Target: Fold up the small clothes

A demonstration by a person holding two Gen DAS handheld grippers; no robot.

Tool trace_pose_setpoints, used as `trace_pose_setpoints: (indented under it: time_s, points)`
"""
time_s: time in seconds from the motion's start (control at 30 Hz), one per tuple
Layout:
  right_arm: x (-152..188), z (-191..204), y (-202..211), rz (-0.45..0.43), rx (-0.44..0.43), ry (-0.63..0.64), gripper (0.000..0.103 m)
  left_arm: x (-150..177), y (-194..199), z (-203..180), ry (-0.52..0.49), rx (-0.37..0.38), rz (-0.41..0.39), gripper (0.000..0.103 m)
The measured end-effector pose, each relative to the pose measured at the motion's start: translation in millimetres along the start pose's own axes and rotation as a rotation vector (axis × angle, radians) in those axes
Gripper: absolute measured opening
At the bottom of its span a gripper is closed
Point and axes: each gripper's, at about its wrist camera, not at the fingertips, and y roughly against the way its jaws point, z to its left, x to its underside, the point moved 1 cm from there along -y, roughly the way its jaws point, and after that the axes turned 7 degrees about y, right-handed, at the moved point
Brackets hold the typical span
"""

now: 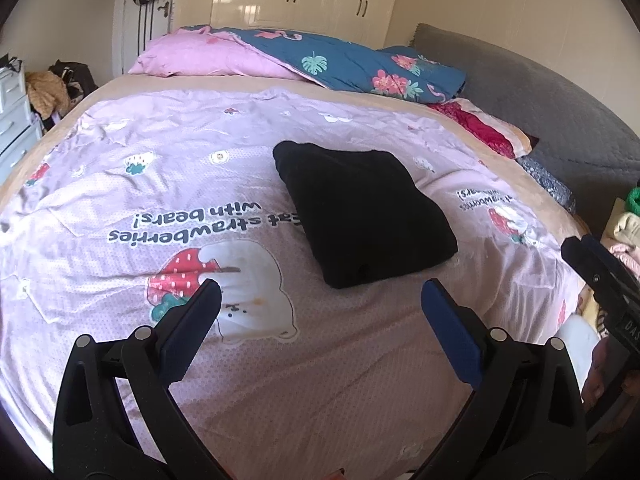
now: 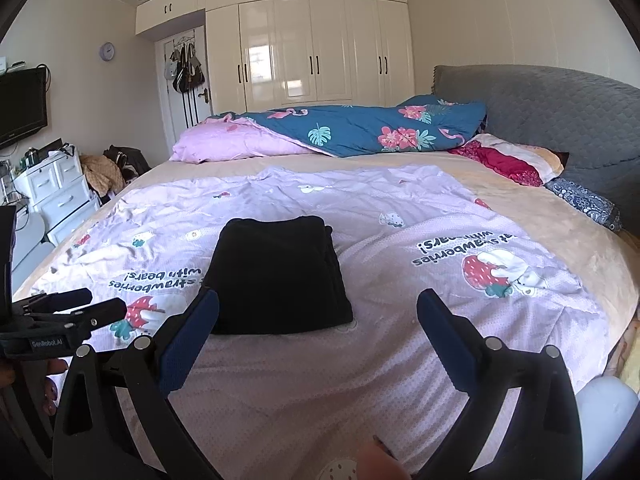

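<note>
So the folded black fabric garment (image 1: 362, 216) was sitting as a neat, flat rectangle right in the middle of the lilac bedsheet printed with bears and strawberries (image 1: 120, 200), partly covering the "eat strawberries with bears!" lettering. Nothing was touching it.

Left gripper (image 1: 320, 292), black with blue pads, had its fingers spread wide apart and held nothing; it hung above the sheet just in front of the garment's near edge. Right gripper (image 2: 318, 304) was the same deal: fingers spread, nothing between them, low over the sheet, with the garment just ahead and a bit to its left. From the right wrist view the left gripper's body showed at the left edge with a hand wrapped under it, and in the left wrist view the right one poked in from the right edge.

At the far side of the bed lay a bunched-up teal quilt with flamingos and flowers (image 2: 372, 128) with its pink underside showing, next to a grey quilted headboard (image 2: 560, 116). Cream glossy wardrobe doors (image 2: 320, 48) filled the back wall.
</note>
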Motion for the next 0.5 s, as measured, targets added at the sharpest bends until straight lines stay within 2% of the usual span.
trace_pose_setpoints:
  time_s: [0.5]
  points:
    - [50.2, 15.5, -10.4, 0.017, 0.024, 0.036, 0.099, 33.7, -7.7, 10.4, -0.024, -0.027, 0.005, 0.094]
